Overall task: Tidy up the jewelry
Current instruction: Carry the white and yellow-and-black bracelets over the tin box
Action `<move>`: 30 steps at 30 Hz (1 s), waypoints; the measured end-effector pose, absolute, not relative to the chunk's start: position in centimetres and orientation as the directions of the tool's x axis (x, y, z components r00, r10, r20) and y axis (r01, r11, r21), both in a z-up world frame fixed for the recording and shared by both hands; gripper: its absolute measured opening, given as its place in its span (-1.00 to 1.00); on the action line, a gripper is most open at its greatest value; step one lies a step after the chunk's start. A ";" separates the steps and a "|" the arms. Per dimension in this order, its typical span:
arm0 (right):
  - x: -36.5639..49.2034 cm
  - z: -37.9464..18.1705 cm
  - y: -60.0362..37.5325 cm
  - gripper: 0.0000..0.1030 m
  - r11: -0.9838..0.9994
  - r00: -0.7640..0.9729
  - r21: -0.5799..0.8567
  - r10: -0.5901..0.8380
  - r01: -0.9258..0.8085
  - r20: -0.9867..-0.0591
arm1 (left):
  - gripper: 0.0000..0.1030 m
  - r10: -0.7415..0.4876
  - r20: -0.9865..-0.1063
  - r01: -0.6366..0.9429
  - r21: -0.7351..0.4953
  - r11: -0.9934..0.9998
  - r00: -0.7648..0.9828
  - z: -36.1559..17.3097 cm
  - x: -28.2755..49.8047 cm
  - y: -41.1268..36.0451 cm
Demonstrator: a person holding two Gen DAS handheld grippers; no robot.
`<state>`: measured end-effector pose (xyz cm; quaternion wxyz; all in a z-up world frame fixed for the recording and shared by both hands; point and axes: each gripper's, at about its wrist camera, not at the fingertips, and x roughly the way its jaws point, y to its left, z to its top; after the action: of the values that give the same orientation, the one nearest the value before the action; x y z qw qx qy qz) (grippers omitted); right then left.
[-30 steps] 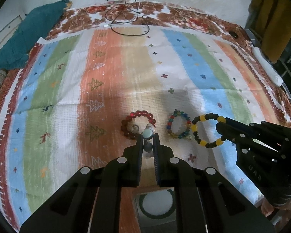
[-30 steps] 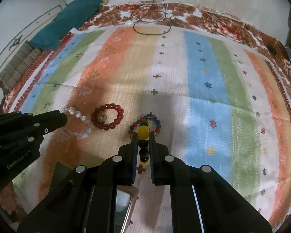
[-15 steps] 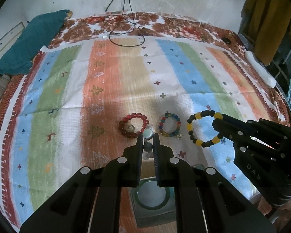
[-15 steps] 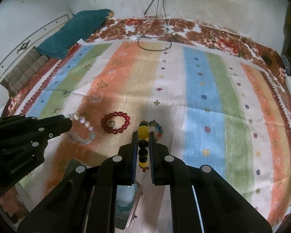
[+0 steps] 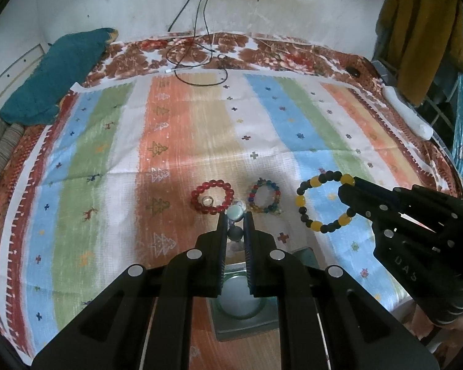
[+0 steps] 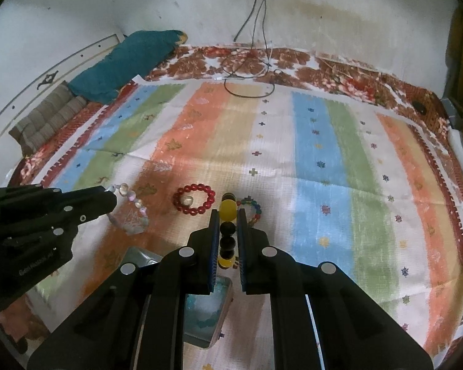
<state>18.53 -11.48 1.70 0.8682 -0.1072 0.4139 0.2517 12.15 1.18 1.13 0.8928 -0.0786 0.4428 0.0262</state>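
Wide bare striped cloth (image 5: 200,129) far and to both sides; red bracelet (image 5: 212,196) and multicoloured bracelet (image 5: 264,195) ahead, grey box (image 5: 247,314) near, cables (image 5: 197,71) far.

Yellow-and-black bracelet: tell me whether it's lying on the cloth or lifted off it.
Lifted. The right gripper is shut on the yellow-and-black bracelet, whose loop hangs from the fingers above the cloth, while the red bracelet lies flat.

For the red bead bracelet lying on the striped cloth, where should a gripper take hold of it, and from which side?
Pinch one short arc of the red bead bracelet, likely its near rim, coming down from above with one finger inside the ring and one outside. It lies flat on the striped cloth, an open loop, apart from the multicolour bracelet.
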 end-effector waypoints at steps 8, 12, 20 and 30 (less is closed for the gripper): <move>17.3 1.8 -11.8 -0.77 0.845 0.546 0.002 0.347 -0.535 -0.763 | -0.81 -0.031 -0.789 -0.105 -0.121 0.987 0.614 1.2 10.9 0.5; 16.6 2.0 -11.9 -0.77 0.842 0.554 -0.001 0.353 -0.539 -0.754 | -0.81 -0.037 -0.787 -0.095 -0.121 0.988 0.616 1.2 10.2 0.1; 14.5 2.4 -12.2 -0.77 0.829 0.561 -0.010 0.369 -0.559 -0.741 | -0.81 -0.045 -0.773 -0.085 -0.127 0.988 0.633 1.7 8.3 -0.2; 12.0 2.6 -12.7 -0.77 0.810 0.534 0.018 0.403 -0.586 -0.743 | -0.81 -0.043 -0.759 -0.063 -0.111 0.992 0.650 2.0 6.1 -1.4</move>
<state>11.97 -12.72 2.56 0.8678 -0.1175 0.3897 0.2851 6.10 -1.35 2.03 0.9061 -0.0635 0.4182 0.0054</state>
